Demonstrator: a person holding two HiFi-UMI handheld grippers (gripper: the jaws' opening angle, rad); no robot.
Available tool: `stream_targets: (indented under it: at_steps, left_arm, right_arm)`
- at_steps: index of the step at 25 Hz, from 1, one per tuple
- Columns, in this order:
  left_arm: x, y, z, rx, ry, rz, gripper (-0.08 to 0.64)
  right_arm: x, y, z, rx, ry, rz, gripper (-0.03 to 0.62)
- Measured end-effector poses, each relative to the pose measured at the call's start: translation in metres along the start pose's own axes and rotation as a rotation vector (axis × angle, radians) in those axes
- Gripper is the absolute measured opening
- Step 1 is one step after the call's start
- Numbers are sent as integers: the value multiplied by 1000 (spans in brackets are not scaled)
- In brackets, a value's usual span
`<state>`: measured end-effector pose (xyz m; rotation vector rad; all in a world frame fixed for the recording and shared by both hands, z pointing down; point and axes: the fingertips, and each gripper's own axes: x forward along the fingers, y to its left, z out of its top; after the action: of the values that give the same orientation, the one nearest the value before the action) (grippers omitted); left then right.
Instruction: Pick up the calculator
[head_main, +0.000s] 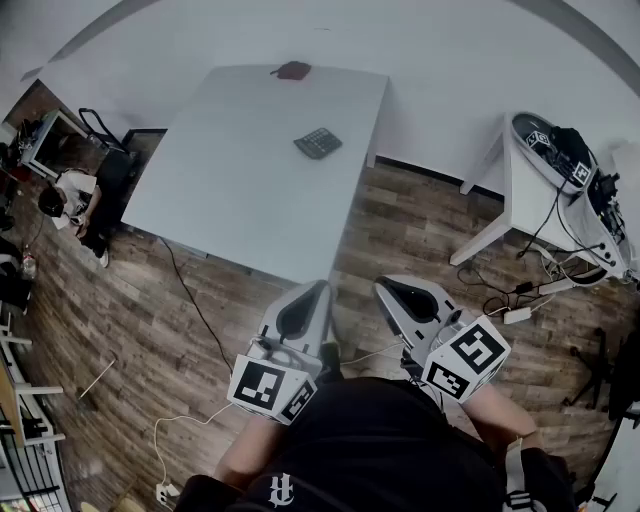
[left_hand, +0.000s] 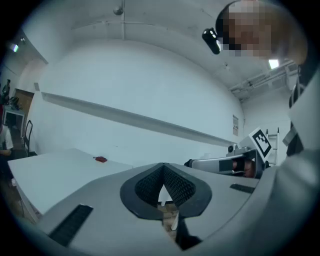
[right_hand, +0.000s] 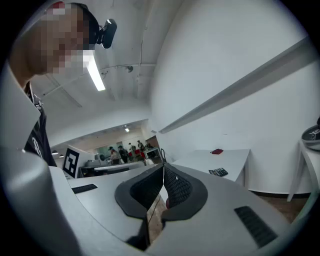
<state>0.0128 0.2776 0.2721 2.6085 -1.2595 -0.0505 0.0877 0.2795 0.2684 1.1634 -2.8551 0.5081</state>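
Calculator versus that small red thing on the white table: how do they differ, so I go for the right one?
The calculator is dark grey with a grid of keys; the red object is plain dark red. The calculator lies skewed near the right edge of the white table; the red object sits at the far edge, by the wall. The calculator looks larger than the red object. Both lie on the table, apart.

Dark calculator (head_main: 318, 143) flat on white table (head_main: 230, 190), untouched.
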Motion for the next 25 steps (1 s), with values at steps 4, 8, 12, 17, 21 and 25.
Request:
stream_targets:
  at_steps: [4, 8, 12, 17, 21, 25]
  left_arm:
    - [15, 45, 7, 20, 22, -15, 5]
    - [36, 85, 13, 38, 44, -43, 6]
    - [57, 120, 20, 61, 58, -80, 6]
    - [78, 154, 24, 69, 64, -118, 6]
    - [92, 172, 20, 46, 75, -134, 5]
    - [109, 184, 13, 8, 81, -136, 6]
  right_arm:
    - [51, -7, 5, 17, 5, -12, 15]
    - [100, -17, 15, 24, 6, -23, 15]
    - [143, -27, 26, 21, 3, -42, 15]
    - [179, -40, 37, 23, -12, -75, 15]
    - [195, -46, 40, 16, -8, -94, 15]
    - [203, -56, 44, 13, -13, -103, 15]
